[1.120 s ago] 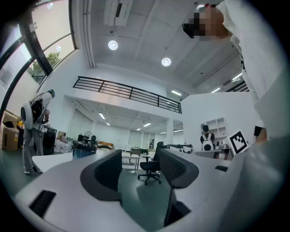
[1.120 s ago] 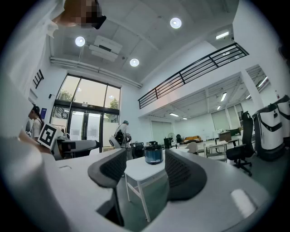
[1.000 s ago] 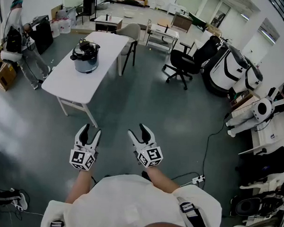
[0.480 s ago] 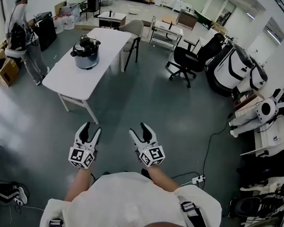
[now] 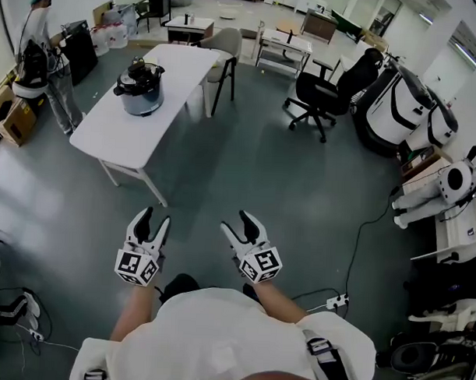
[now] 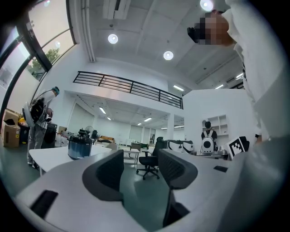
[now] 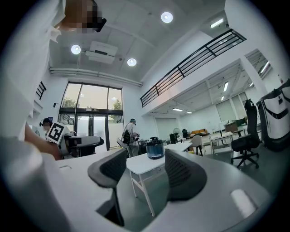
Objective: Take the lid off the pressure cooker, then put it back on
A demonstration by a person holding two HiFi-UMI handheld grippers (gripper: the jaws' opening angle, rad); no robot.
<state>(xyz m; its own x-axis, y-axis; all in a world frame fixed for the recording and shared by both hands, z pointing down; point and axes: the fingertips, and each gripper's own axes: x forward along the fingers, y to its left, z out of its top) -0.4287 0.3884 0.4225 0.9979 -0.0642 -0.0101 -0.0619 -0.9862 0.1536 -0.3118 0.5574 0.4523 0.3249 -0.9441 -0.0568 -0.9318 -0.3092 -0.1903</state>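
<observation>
The pressure cooker (image 5: 139,88), blue-grey with a dark lid and black knob on top, stands on the white table (image 5: 167,97) far ahead across the grey floor. It shows small in the left gripper view as the cooker (image 6: 80,147) and between the jaws of the right gripper view as the cooker (image 7: 155,148). My left gripper (image 5: 153,219) (image 6: 140,158) is open in mid-air; its jaws have just been closing slightly with nothing between them. Beside it, my right gripper (image 5: 238,222) (image 7: 145,156) is also open and empty. Both are far from the table.
A person (image 5: 39,50) stands at the table's far left beside a cardboard box (image 5: 11,115). A grey chair (image 5: 223,46) sits at the table's far end and a black office chair (image 5: 327,91) to its right. White robots (image 5: 401,105) line the right side. A power strip (image 5: 337,300) lies on the floor.
Both grippers sit a little lower in the head view, still side by side. The room has shifted slightly in the frame, and a dark shoe now shows below the grippers.
</observation>
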